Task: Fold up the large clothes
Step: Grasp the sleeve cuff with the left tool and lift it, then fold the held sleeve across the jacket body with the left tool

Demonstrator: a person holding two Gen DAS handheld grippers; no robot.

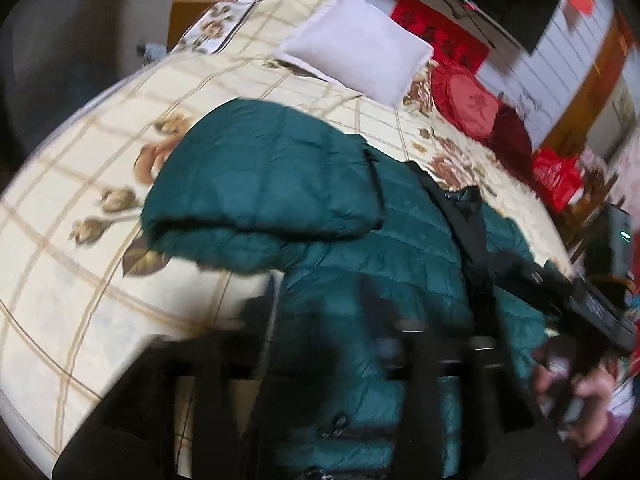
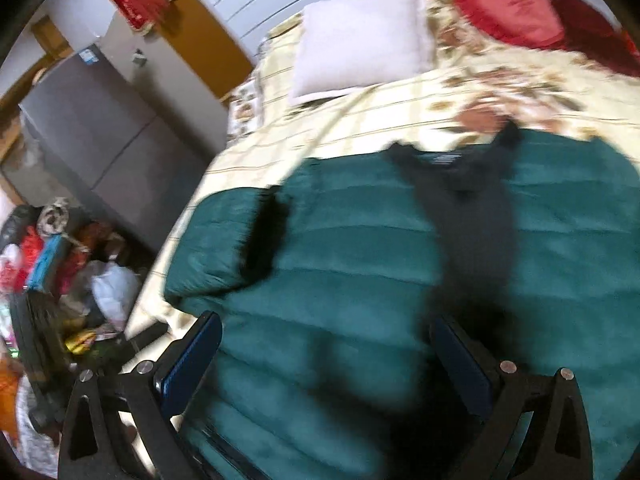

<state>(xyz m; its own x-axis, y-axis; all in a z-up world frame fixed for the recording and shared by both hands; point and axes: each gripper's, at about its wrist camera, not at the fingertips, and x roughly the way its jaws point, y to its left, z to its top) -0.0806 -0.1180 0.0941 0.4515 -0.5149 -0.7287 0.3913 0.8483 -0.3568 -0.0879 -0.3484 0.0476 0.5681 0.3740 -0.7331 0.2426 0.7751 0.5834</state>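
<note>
The green puffer jacket (image 2: 360,248) is seen lengthwise ahead of the wide-open right gripper (image 2: 326,364); the left gripper's (image 1: 320,360) spread cannot be told through blur.

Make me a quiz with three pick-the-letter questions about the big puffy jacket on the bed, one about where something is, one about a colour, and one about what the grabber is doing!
1. Where does the white pillow lie?
A. On the floor
B. On the bed, beyond the jacket's collar
C. On top of the jacket

2. What colour is the jacket?
A. Dark green
B. Yellow
C. Pink

3. How is the right gripper?
A. Shut on the pillow
B. Shut on a sleeve
C. Open, nothing between its fingers

Answers:
1 B: the pillow rests on the flowered bedspread, apart from the jacket.
2 A: the quilted fabric is dark green, with a black lining at the collar.
3 C: the two blue-padded fingers stand wide apart over the jacket.
</note>
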